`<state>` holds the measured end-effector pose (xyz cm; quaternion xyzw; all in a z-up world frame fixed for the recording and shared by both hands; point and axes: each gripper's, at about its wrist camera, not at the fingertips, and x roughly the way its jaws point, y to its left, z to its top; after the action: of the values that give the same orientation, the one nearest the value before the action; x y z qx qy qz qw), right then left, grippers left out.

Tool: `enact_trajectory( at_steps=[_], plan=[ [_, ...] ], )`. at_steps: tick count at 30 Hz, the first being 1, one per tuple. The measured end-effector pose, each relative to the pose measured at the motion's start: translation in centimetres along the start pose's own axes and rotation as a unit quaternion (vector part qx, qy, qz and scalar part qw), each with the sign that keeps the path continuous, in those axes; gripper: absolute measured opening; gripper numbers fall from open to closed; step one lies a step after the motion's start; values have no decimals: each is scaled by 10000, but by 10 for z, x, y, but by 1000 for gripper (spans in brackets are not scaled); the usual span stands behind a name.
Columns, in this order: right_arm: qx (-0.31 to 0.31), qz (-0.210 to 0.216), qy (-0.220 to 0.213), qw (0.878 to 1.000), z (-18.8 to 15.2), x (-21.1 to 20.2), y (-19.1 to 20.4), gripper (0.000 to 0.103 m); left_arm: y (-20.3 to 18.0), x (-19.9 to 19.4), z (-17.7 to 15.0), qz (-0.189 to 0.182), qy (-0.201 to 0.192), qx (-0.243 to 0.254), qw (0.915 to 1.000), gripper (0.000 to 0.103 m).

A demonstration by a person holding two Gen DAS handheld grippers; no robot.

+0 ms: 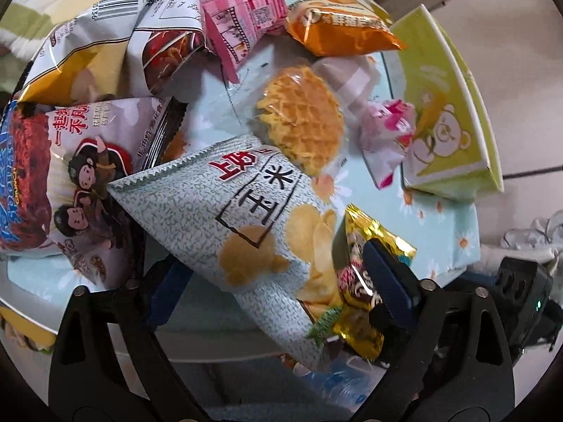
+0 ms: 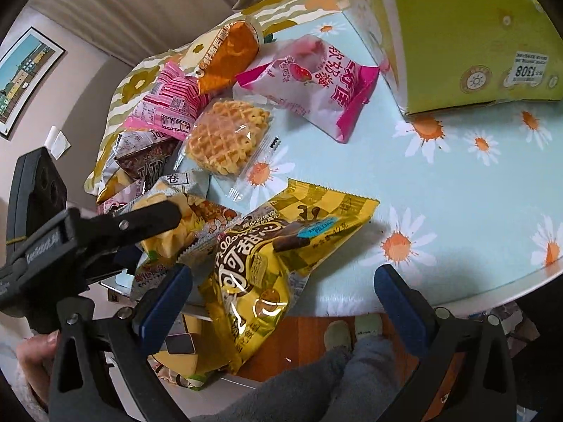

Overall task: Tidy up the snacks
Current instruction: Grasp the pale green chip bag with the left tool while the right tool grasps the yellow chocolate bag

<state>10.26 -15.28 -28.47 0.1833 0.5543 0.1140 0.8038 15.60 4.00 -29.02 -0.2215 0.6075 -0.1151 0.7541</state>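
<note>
Several snack packs lie on a round table with a daisy cloth [image 2: 457, 183]. In the left wrist view my left gripper [image 1: 278, 274] is open, with a grey-white corn chip bag [image 1: 246, 221] between its fingers and the gold packet [image 1: 366, 281] at its right finger. In the right wrist view my right gripper [image 2: 281, 295] is open around the lower end of that gold packet [image 2: 281, 253], which hangs over the table's front edge. A waffle pack [image 2: 225, 137], a pink strawberry pack [image 2: 316, 84] and an orange pack [image 2: 228, 56] lie behind. The left gripper [image 2: 155, 221] shows at the left.
A green box with a bear print [image 1: 447, 105] stands at the table's right side and shows in the right wrist view [image 2: 468, 35]. More bags are piled at the left [image 1: 105, 52]. Below the table edge are a wooden floor and slippers [image 2: 352, 330].
</note>
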Motion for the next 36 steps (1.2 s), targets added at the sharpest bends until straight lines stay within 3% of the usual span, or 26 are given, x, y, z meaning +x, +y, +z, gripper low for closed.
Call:
enact_trajectory(
  at_steps=[2,11,15,22,29,36],
  plan=[
    [0,49,3,10000,1,2,-1,103,0,5,3,123,10,-74,9999,74],
    [-113,63,34,9999,2,5,-2,103,10,4,8,-108,-109,-370,9992,59],
    [-261,54,58,9996,3,7,3,92,10,0,6,-123,-85,-346,9993,58],
    [-339,69,121,9993,4,12,6,85,5,-16,-2,-136,-202,-196,9995,58],
    [-493,79,165,9986,6,19,16,63,0,-27,-9,-83,-311,-24,9995,58],
    [-528,26,112,9985,5,11,21,59,-6,-39,-14,-67,-418,136,9990,58]
  ],
)
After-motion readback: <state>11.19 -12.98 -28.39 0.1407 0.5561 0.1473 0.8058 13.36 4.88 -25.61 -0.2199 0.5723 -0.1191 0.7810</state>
